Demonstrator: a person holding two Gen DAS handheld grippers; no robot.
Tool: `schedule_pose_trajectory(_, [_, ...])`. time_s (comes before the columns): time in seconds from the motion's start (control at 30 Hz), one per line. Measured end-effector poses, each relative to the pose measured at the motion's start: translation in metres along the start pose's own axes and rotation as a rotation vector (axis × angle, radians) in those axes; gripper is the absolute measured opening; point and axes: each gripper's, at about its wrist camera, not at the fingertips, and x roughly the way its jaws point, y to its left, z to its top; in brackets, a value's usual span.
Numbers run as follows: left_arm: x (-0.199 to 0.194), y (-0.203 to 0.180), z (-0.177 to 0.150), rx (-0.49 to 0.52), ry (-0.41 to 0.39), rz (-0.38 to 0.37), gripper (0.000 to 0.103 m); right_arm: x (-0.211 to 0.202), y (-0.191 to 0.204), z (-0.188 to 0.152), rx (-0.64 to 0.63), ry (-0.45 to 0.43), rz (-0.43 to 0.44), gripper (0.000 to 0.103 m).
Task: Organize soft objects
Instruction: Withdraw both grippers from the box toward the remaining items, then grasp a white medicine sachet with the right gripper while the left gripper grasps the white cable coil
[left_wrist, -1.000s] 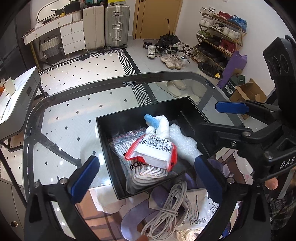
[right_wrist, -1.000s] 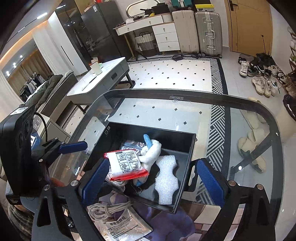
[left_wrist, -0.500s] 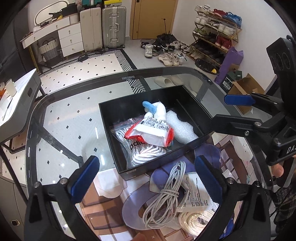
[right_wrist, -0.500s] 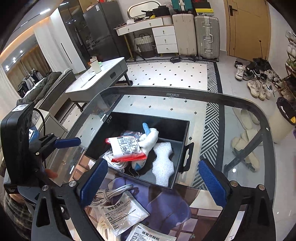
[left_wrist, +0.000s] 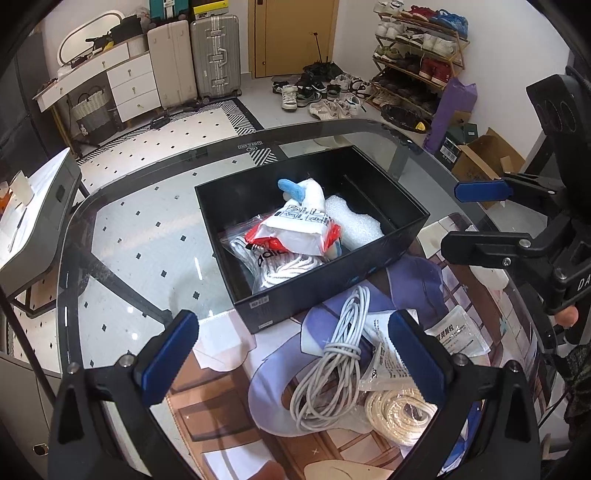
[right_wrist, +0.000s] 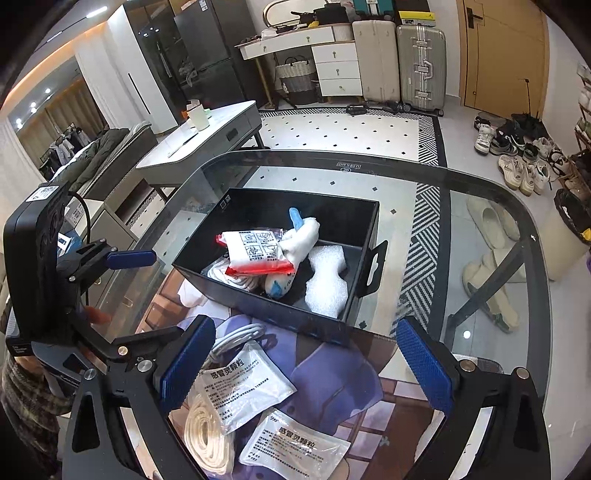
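Black box (left_wrist: 332, 291) on the glass table (left_wrist: 147, 229); everything placed against it.

Hard to read: the bagged white rope (left_wrist: 280, 266) in the box is mostly buried, only coils and part of a printed logo showing. The plush toy (left_wrist: 310, 192) is half covered; its blue end pokes toward the box's far wall, and its face near the front wall shows only in the right wrist view. Print on the sachets is too small to make out.

In the box: red-edged white packet (left_wrist: 295, 229) on top of rope and toy, white foam piece (left_wrist: 354, 225) along the right side on the box floor.

In front of the box, outside it: coiled white cable (left_wrist: 332, 369), cream rope coil (left_wrist: 399, 413), two white sachets (right_wrist: 243, 387) (right_wrist: 295, 446), all lying on a purple printed mat (right_wrist: 332, 373).

Left gripper (left_wrist: 291, 354): fingers wide apart, empty, above the cable. Right gripper (right_wrist: 306, 365): fingers wide apart, empty, over the sachets.

The box's cut-out handle flap (right_wrist: 375, 266) on its right wall shows only in the right view; the shoe rack (left_wrist: 417, 55) beyond the box shows clearly only in the left view.
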Motion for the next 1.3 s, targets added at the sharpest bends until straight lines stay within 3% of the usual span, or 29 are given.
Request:
schedule_pose_trajectory(0.6, [0.006, -0.009, -0.024, 0.127, 0.036, -0.032, 0.103, -0.004, 0.009, -0.043, -0.12, 0.071, 0.029, 0.1])
schedule_pose_trajectory(1.3, [0.018, -0.02, -0.04, 0.263, 0.076, -0.1, 0.103, 0.014, 0.019, -0.09, -0.36, 0.26, 0.086, 0.1])
